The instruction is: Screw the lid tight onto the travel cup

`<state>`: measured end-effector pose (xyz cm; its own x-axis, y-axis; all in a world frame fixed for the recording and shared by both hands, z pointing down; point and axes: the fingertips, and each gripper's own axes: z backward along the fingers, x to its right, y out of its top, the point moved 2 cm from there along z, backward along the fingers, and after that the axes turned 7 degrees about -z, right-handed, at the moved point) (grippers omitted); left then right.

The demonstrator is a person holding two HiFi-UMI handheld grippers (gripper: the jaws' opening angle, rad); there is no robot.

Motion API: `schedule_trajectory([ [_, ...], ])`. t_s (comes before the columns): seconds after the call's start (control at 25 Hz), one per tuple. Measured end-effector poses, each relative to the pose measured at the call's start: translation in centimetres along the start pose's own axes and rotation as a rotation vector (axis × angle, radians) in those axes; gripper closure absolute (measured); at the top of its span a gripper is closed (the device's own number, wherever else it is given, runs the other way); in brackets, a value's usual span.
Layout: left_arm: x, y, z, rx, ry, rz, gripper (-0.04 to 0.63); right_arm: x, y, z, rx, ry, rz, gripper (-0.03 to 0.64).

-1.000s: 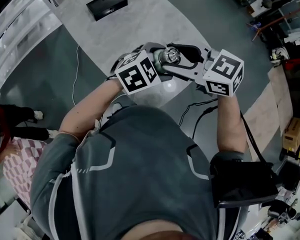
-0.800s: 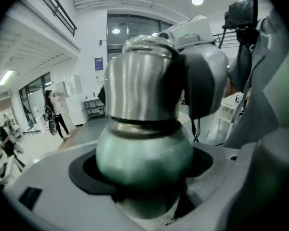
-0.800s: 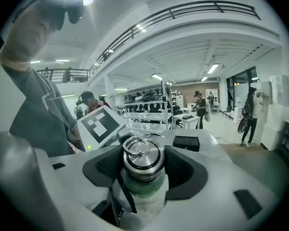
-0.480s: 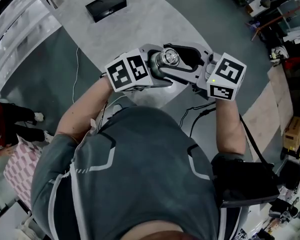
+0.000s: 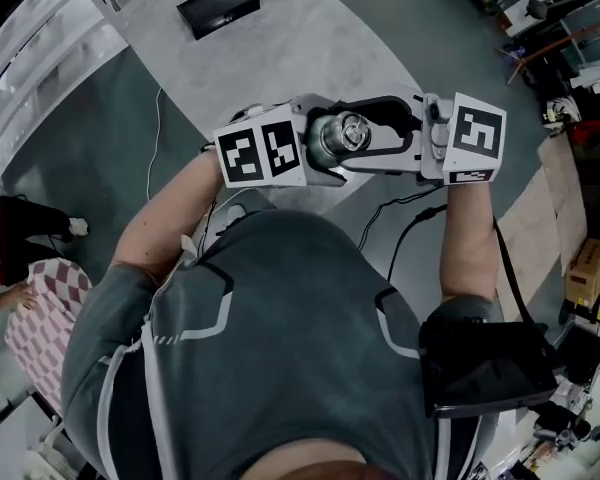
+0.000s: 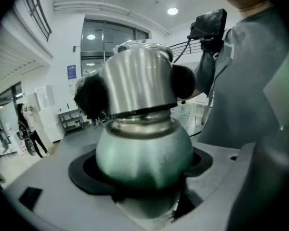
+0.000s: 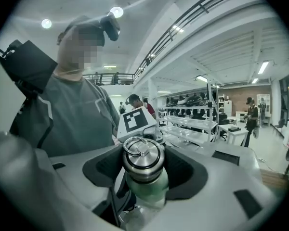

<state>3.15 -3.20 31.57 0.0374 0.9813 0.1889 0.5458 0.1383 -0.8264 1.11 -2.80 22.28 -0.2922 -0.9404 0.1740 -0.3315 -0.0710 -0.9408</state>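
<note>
Left tongs (image 6: pixel 142 171) on travel cup (image 6: pixel 144 146), right tongs (image 7: pixel 144 170) on lid (image 7: pixel 141 158)

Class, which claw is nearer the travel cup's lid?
Right. The right claw clamps the lid from both sides; the left claw grips the cup's green body below it.

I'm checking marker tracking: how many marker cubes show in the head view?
2. One cube sits just left of the cup; the other cube sits to its right. Nothing suggests a hidden third.
</note>
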Motion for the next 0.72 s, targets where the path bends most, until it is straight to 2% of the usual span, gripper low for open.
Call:
schedule_trajectory([
  [0.2,-1.2,-0.8,-0.3,-0.045,0.070,0.075,0.195,1.4,-0.5,-0.1,0.011,-0.122,-0.053,0.341],
  [0.32,-1.9,-1.7,-0.6,-0.097,0.107,0.084,0.195,2.1,-1.0,0.0,-0.002,-0.191,-0.057,0.341],
  [0.56,-2.2,-1.6,-0.5,-0.073,0.136,0.130,0.195,2.7,-1.1,0.1,0.106,-0.294,-0.139,0.341],
  [0.64,-2.2,-1.9,-0.5,-0.077,0.130,0.134,0.195,2.8,-1.2,0.0,0.123,-0.303,-0.148,0.341],
  [0.72,-1.9,-1.5,-0.4,-0.049,0.087,0.125,0.195,2.5,-1.0,0.1,0.136,-0.253,-0.126,0.341],
])
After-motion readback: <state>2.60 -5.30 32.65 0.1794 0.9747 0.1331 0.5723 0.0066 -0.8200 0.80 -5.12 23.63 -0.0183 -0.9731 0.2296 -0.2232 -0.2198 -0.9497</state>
